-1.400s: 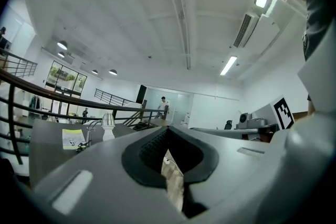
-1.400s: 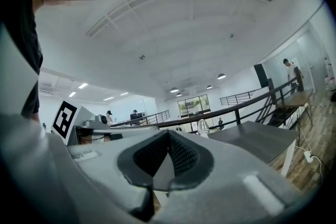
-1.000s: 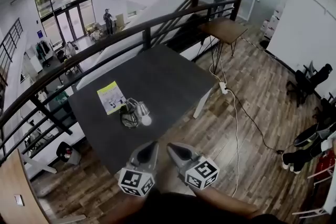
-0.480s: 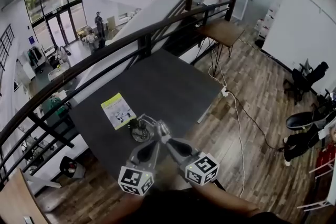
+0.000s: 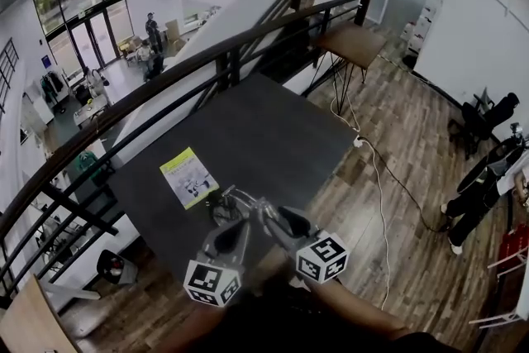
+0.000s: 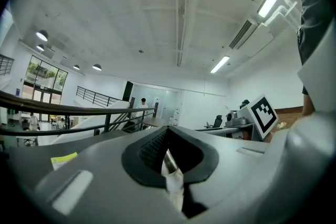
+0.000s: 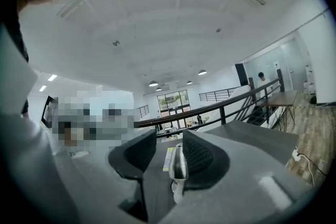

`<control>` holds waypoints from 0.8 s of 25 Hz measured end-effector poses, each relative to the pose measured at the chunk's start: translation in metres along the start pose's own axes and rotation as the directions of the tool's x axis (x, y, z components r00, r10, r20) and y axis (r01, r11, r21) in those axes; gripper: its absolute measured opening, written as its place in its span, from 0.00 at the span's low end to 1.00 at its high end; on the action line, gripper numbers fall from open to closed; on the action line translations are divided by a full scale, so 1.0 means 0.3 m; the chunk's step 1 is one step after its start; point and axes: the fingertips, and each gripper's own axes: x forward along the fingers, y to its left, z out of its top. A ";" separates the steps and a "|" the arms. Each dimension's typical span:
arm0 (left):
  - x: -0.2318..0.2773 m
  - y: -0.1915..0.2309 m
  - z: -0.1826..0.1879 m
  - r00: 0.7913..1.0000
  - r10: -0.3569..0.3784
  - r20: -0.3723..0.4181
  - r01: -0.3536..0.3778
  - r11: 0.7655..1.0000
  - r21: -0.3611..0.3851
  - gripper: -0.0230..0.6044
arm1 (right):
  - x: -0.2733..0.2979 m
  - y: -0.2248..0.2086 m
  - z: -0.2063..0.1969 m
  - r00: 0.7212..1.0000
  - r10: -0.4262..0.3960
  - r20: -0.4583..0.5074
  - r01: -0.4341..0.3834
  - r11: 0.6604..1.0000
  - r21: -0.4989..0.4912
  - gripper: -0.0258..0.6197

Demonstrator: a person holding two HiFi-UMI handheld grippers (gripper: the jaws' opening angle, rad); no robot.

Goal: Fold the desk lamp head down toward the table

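The left hand-held gripper [image 5: 237,225] and right hand-held gripper [image 5: 275,215] have closed in on the lamp [image 5: 234,200], at the dark counter's [image 5: 256,124] 6 o'clock edge. The left is clenched on the lamp; the right is released, jaws straddling it. A yellow booklet [image 5: 188,176] lies at the lamp's 10 o'clock. A railing [image 5: 165,85] runs behind the counter, with plank floor [image 5: 388,202] at 3 o'clock.

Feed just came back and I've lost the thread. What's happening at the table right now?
A person is working on a lamp on the dark table with handheld tongs in each hand. The left tongs are closed on a silvery part of the lamp. The right tongs are open, with a lamp arm against one jaw. A leaflet lies beside the lamp. I can't tell how far the head is folded.
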 end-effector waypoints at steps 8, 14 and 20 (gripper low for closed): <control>0.069 0.058 -0.013 1.000 0.015 -0.022 -0.016 0.999 -0.035 0.04 | 0.081 -0.047 -0.035 0.996 0.025 -0.088 -0.024 1.000 0.003 0.34; 0.111 0.092 -0.033 0.999 0.043 -0.031 -0.045 0.997 -0.056 0.04 | 0.121 -0.069 -0.071 0.988 0.053 -0.148 -0.053 0.999 0.005 0.38; 0.138 0.125 -0.049 0.996 0.079 -0.040 -0.081 0.995 -0.061 0.04 | 0.150 -0.056 -0.110 0.976 0.094 -0.198 -0.095 0.995 0.001 0.39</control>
